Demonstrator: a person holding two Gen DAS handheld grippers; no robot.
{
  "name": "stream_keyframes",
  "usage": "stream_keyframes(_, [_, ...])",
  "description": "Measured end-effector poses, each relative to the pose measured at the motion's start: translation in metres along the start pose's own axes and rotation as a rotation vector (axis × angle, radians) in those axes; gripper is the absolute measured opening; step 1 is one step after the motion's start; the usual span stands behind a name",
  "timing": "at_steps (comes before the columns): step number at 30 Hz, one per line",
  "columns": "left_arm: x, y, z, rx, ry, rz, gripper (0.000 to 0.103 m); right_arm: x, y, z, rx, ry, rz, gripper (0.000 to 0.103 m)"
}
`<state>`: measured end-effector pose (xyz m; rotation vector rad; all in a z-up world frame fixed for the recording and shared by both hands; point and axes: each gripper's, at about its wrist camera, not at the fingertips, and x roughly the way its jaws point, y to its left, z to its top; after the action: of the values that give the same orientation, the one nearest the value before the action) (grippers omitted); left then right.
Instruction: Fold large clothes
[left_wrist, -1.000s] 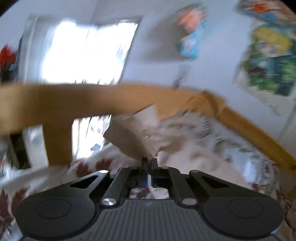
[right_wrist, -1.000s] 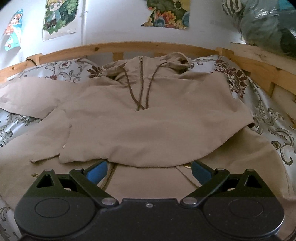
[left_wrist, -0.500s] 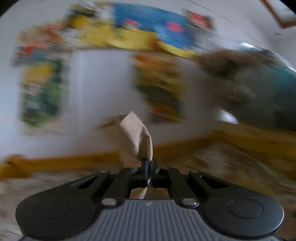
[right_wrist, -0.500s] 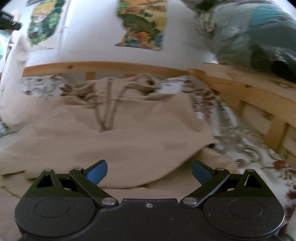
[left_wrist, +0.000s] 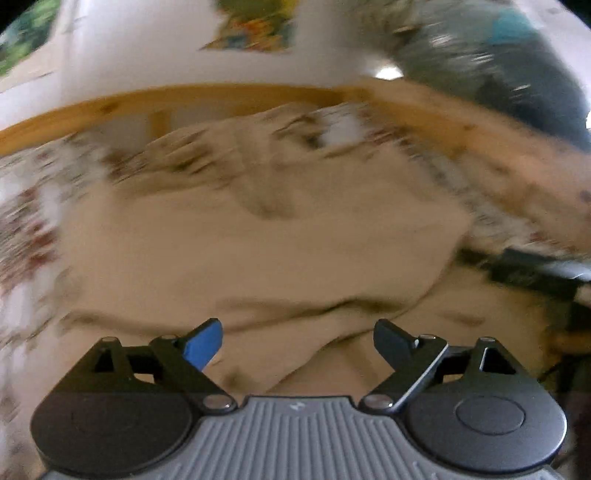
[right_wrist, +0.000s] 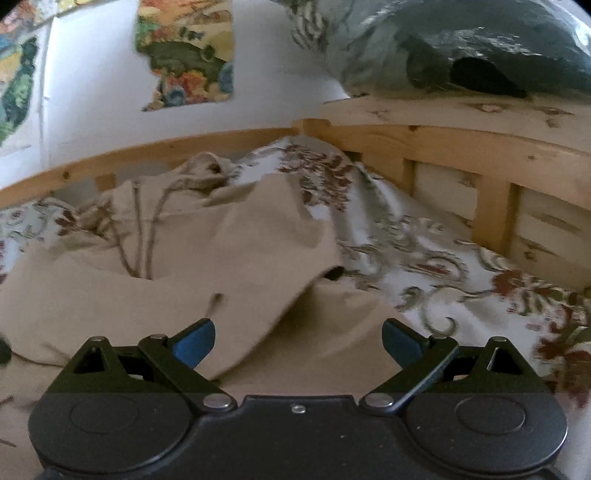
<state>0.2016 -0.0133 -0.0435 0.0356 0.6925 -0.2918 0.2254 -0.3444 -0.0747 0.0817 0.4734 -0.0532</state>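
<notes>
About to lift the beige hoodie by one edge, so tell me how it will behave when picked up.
The hoodie will probably go floppy and drape: it lies in soft folds on the bedsheet. It looks fairly bulky, so a single pinch would likely leave most of it dragging. Its drawstrings may dangle loose.

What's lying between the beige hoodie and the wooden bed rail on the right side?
In the right wrist view, only the floral bedsheet lies between the beige hoodie and the wooden bed rail; nothing else rests on that stretch.
</notes>
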Motion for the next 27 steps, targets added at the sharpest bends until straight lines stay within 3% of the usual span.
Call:
stream_keyframes(4, [0.001,0.039,-0.024,-0.120,0.069,0.165,0.102,0.009,0.017,-0.003,-0.016,0.022,0.121,0.086])
stream_keyframes(8, [-0.010,0.074,-0.049,-0.258,0.115,0.196,0.102,0.018,0.039,-0.009,-0.061,0.029,0.193,0.082])
stream_keyframes(13, [-0.029,0.093,-0.043,-0.222,0.083,0.249,0.102,0.041,0.054,-0.008,-0.021,0.090,0.245,0.082])
stream_keyframes(16, [-0.028,0.103,-0.035,-0.235,0.078,0.286,0.102,0.064,0.063,-0.013,-0.018,0.196,0.277,0.082])
stream_keyframes(18, [-0.025,0.106,-0.029,-0.231,0.070,0.330,0.102,0.072,0.066,-0.020,-0.023,0.190,0.286,0.078])
stream_keyframes(19, [-0.023,0.107,-0.023,-0.224,0.051,0.365,0.102,0.071,0.067,-0.022,-0.025,0.182,0.289,0.065])
stream_keyframes(20, [-0.022,0.110,-0.017,-0.216,0.020,0.396,0.102,0.069,0.066,-0.020,-0.022,0.185,0.307,0.030])
stream_keyframes(24, [-0.013,0.131,0.015,-0.280,-0.081,0.479,0.102,0.053,0.056,-0.013,-0.014,0.162,0.304,0.016])
stream_keyframes(27, [0.004,0.143,0.035,-0.289,-0.110,0.499,0.102,0.026,0.044,-0.007,-0.051,0.163,0.238,0.010])
